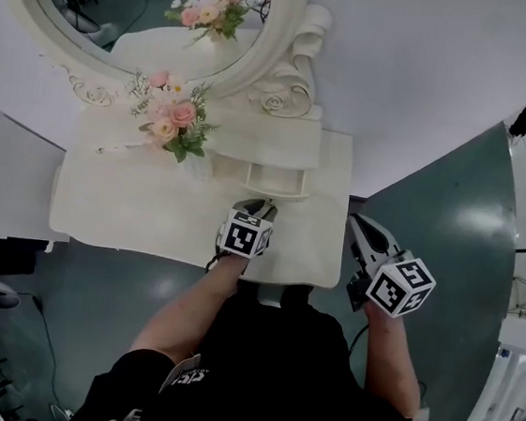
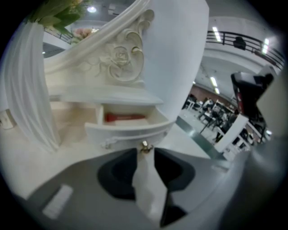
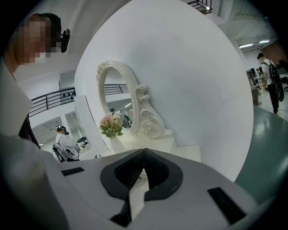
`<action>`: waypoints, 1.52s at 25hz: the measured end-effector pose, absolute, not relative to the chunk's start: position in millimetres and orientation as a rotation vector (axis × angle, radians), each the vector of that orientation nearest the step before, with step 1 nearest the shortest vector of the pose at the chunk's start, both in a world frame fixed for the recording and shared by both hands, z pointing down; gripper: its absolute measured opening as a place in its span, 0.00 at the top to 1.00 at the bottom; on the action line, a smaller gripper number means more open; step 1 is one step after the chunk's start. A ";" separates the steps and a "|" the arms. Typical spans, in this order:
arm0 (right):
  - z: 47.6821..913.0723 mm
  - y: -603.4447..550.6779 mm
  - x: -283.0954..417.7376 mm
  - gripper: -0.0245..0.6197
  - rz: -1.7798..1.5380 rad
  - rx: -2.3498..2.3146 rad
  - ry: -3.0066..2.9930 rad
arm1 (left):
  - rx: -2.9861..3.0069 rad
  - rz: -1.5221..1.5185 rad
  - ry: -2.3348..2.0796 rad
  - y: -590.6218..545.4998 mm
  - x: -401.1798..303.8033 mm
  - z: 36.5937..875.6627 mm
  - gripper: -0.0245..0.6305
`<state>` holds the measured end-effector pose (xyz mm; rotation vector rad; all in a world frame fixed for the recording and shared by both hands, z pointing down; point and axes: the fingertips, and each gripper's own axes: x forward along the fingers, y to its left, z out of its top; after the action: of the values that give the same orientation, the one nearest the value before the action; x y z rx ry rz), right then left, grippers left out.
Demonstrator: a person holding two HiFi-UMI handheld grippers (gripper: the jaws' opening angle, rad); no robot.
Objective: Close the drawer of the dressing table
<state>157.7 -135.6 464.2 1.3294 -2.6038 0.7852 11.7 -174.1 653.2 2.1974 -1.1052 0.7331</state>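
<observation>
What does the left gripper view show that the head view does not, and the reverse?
Left gripper view only: a red thing inside the drawer, and the gold knob just ahead of open jaws. Head view only: the right gripper and the person's arms. Both: the open drawer and the carved rose.

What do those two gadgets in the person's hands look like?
Left gripper and right gripper match: pale grey bodies, two dark ribbed jaw pads, and a white cube with black square markers on each. The person wears a black short-sleeved top.
</observation>
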 end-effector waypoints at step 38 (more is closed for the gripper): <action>458.9 -156.3 167.2 0.97 0.761 1.363 -2.560 | 2.245 0.722 -1.040 -218.3 21.0 638.5 0.82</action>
<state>167.2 -156.3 458.9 1.3632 -2.5599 0.7606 21.0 -218.3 638.5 2.2454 -1.0401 0.7217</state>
